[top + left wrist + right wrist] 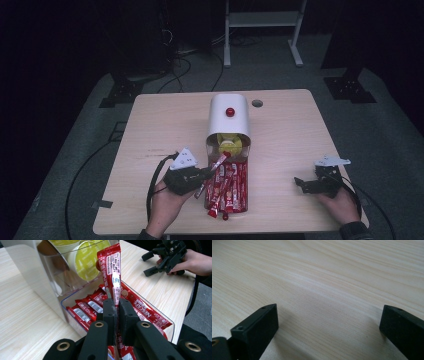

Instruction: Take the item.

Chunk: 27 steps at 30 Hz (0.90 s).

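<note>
Black left fingers (pixel 117 312) are clamped on one red coffee stick (pixel 111 270), lifted over the clear tray (pixel 152 306) of sticks. Looks like mid-pickup; next it probably needs carrying clear. Right fingers (pixel 306 183) sit spread wide, nothing between them, on the surface (pixel 285 135).

The table (pixel 280 150) is evenly lit from above while the room around its edges is nearly black, the high view is soft and grainy, and both gripper views are brighter, with blurred near jaws and soft shadows.
</note>
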Each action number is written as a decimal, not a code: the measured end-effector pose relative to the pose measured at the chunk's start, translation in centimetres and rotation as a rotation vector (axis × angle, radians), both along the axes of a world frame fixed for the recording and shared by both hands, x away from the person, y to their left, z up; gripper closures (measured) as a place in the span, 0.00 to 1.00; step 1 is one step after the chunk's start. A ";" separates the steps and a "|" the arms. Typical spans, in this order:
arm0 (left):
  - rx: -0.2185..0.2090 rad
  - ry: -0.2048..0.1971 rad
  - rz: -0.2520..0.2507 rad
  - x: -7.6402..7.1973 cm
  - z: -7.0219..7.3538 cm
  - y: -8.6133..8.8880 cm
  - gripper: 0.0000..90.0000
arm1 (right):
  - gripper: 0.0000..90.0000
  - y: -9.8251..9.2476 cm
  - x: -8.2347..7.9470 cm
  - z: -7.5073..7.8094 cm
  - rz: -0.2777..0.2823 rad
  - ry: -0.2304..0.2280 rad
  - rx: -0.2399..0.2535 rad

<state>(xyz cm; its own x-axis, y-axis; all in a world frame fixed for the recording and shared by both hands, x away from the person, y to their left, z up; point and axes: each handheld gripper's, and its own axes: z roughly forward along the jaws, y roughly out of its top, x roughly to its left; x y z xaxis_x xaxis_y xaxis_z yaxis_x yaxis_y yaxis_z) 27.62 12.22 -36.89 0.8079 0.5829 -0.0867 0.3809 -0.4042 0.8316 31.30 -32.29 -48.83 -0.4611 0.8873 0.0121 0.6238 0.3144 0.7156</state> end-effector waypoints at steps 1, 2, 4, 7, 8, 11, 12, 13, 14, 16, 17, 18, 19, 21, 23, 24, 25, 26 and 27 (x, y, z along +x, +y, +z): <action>-0.001 0.000 0.003 0.0 0.0 0.1 0.94 | 0.01 0.0 0.0 0.0 0.000 0.000 0.000; -0.002 0.000 0.005 0.0 0.1 0.3 0.94 | 0.01 0.0 0.0 0.0 0.000 0.000 0.000; -0.003 0.000 0.012 0.0 0.2 0.6 0.94 | 0.01 0.0 0.0 0.0 0.000 0.000 0.000; -0.002 -0.002 0.020 0.1 0.2 1.3 0.94 | 0.01 0.0 0.0 0.0 0.000 0.000 0.000; -0.003 -0.001 0.027 0.2 0.2 1.5 0.94 | 0.02 0.0 0.0 0.0 0.000 0.000 0.000; -0.005 0.002 0.041 0.3 0.2 2.2 0.94 | 0.02 0.0 0.0 0.0 0.000 0.000 0.000; -0.007 0.003 0.046 0.4 0.1 2.4 0.94 | 0.01 0.0 0.0 0.0 0.000 0.000 0.000; -0.005 0.004 0.049 0.4 0.1 2.7 0.94 | 0.02 0.0 0.0 0.0 0.000 0.000 0.000; -0.009 0.007 0.053 0.5 0.0 2.9 0.94 | 0.02 0.0 0.0 0.0 0.000 0.000 0.000; -0.008 0.010 0.063 0.6 0.0 3.2 0.94 | 0.02 0.0 0.0 0.0 0.000 0.000 0.000; -0.008 0.013 0.066 0.7 -0.1 3.4 0.94 | 0.02 0.0 0.0 0.0 0.000 0.000 0.000; -0.006 0.014 0.070 0.7 -0.1 3.6 0.94 | 0.02 0.0 0.0 0.0 0.000 0.000 0.000; -0.005 0.015 0.075 0.8 -0.2 3.8 0.94 | 0.02 0.0 0.0 0.0 0.000 0.000 0.000; -0.005 0.019 0.084 0.9 -0.3 4.2 0.94 | 0.01 0.0 0.0 0.0 0.000 0.000 0.000; -0.005 0.017 0.096 1.0 -0.4 4.5 0.94 | 0.02 0.0 0.0 0.0 0.000 0.000 0.000; -0.002 0.015 0.099 1.1 -0.4 4.7 0.94 | 0.01 0.0 0.0 0.0 0.001 0.000 0.000; 0.001 0.016 0.106 1.2 -0.5 4.9 0.94 | 0.01 0.0 0.0 0.0 0.001 0.000 0.000; 0.002 0.015 0.112 1.2 -0.6 5.1 0.94 | 0.01 0.0 0.0 0.0 0.001 0.000 0.001; 0.003 0.017 0.116 1.3 -0.7 5.2 0.94 | 0.01 0.0 0.0 0.0 0.001 0.000 0.000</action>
<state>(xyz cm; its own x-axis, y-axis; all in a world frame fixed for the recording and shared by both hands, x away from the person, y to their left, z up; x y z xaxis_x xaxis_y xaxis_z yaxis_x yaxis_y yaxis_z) 28.95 17.43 -37.60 0.7336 0.6726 -0.0974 0.4390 -0.3595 0.8234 31.30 -32.29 -48.83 -0.4618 0.8869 0.0125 0.6236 0.3146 0.7157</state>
